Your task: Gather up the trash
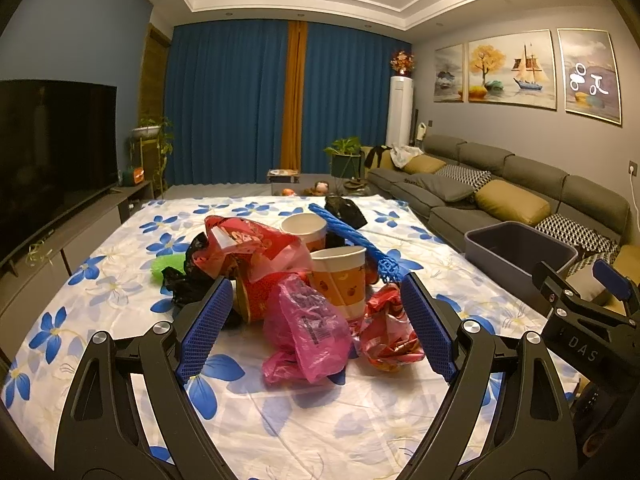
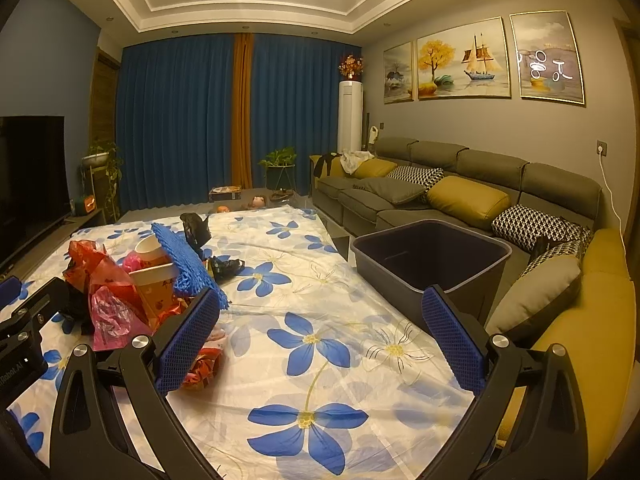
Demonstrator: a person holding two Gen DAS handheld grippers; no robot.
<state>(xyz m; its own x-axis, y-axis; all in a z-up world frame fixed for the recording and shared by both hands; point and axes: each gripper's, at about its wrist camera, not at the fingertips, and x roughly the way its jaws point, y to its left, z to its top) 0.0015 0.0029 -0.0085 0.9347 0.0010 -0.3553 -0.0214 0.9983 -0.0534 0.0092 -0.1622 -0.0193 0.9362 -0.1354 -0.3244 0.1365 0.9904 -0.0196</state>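
Two grippers hang over a wide table draped in a flowered cloth (image 1: 120, 320), white with blue blossoms, which fills the lower half of both views. At the cloth's right edge, in the right centre of both frames, stands a dark grey bin (image 2: 432, 256), mouth up and showing only its bare inside.

Next in size is the trash pile (image 1: 304, 280), lying at the centre of the left wrist view and at the left middle of the right wrist view. Within it a red plastic bag (image 1: 248, 244) sprawls at the upper left of the heap, and a pink plastic bag (image 1: 308, 328) slumps at its near edge. A blue foam net sleeve (image 1: 352, 236) lies with its long axis slanting from the upper middle down toward the right, resting over the cups. Two paper cups sit upright with mouths up: the front paper cup (image 1: 340, 280) at the pile's centre, the rear paper cup (image 1: 306, 228) just behind it. A black bag (image 1: 344, 210) lies at the far side, a green scrap (image 1: 168, 266) at the left.

Spread wide, the left gripper (image 1: 316, 334) frames the pink bag without its pads pressing on it. Over bare cloth, the right gripper (image 2: 320, 328) is likewise spread and grasps nothing.
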